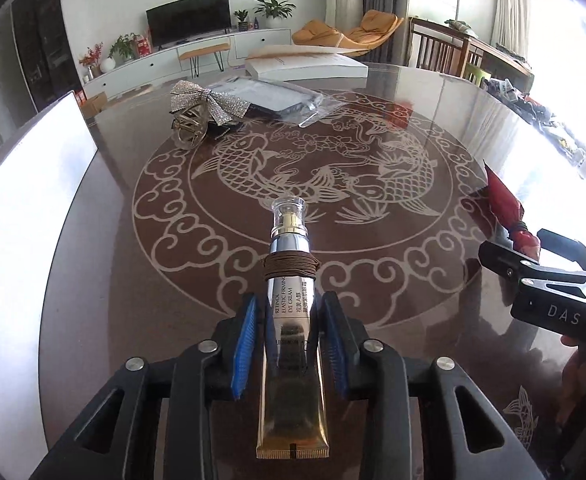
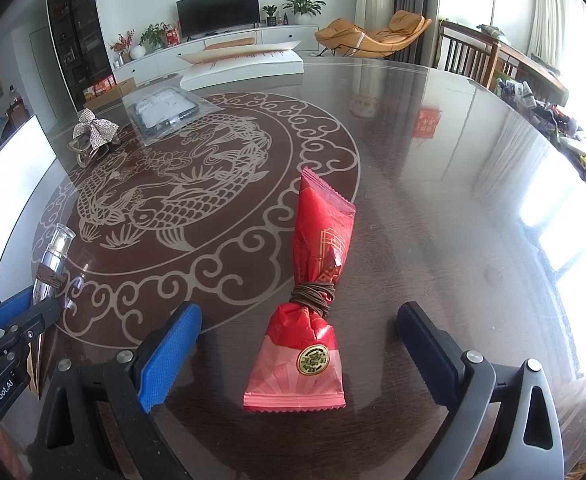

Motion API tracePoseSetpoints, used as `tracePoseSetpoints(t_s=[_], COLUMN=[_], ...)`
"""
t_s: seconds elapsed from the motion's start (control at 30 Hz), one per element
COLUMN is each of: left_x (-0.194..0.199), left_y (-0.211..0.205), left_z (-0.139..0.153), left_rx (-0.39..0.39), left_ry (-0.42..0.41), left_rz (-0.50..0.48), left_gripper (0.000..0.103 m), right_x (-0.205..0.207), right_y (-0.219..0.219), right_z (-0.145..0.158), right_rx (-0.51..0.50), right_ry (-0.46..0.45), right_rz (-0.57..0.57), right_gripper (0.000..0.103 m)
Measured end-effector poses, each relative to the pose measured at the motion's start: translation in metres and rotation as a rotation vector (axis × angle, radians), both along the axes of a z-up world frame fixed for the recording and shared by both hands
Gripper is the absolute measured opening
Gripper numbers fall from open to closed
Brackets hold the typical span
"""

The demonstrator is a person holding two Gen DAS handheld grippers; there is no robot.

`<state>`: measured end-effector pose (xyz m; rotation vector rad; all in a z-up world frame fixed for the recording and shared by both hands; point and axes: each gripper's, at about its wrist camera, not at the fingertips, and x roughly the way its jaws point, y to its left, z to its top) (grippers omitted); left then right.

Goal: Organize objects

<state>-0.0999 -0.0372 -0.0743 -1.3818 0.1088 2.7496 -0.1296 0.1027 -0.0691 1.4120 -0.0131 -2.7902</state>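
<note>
The left gripper (image 1: 291, 344) stands partly open astride one gold plastic eye-cream tube with a chrome neck and clear cap (image 1: 291, 320). Its blue pads sit close on both sides of the tube's flat body, though whether they press on it I cannot tell. The tube lies on the dark glossy table with the pale carp pattern (image 1: 373, 280), cap pointing away. It looks light and smooth — likely slippery at the chrome neck, so the soft flattened body below the brown cord winding (image 1: 291, 269) seems the better place to hold.

The right gripper (image 2: 297, 344) is wide open, empty, flanking one red foil snack packet tied round its waist with brown cord (image 2: 313, 312). The packet is crinkly and light; the tied waist gives a firm grip.

Further back lie one rhinestone bow hair clip (image 2: 95, 132) and one clear plastic bag with dark contents (image 2: 165, 112).
</note>
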Motion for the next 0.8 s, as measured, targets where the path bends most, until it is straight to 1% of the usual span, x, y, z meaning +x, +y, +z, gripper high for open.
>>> tracePoseSetpoints(t_s=[0.03,0.07,0.1,0.13,0.8], left_x=[-0.003,-0.006,-0.009,-0.006,-0.007], left_y=[-0.002,-0.006,-0.010,-0.009,-0.007], left_z=[-0.002,-0.005,-0.008,-0.010,-0.012], left_rx=[-0.002,0.012,0.035,0.025,0.030], left_ry=[-0.008,-0.031,-0.032,-0.026,-0.024], left_rz=[0.014,0.022,0.025,0.022,0.020], left_gripper=[0.079,0.090,0.099,0.102,0.103], right_x=[0.000,0.000,0.000,0.000,0.001], right_y=[0.000,0.000,0.000,-0.001,0.001], right_z=[0.000,0.000,0.000,0.000,-0.001], right_rx=[0.000,0.000,-0.001,-0.001,0.000], right_ry=[0.000,0.000,0.000,0.000,-0.001], right_rz=[0.000,0.000,0.000,0.000,0.001], right_gripper=[0.099,0.099,0.099,0.099,0.099])
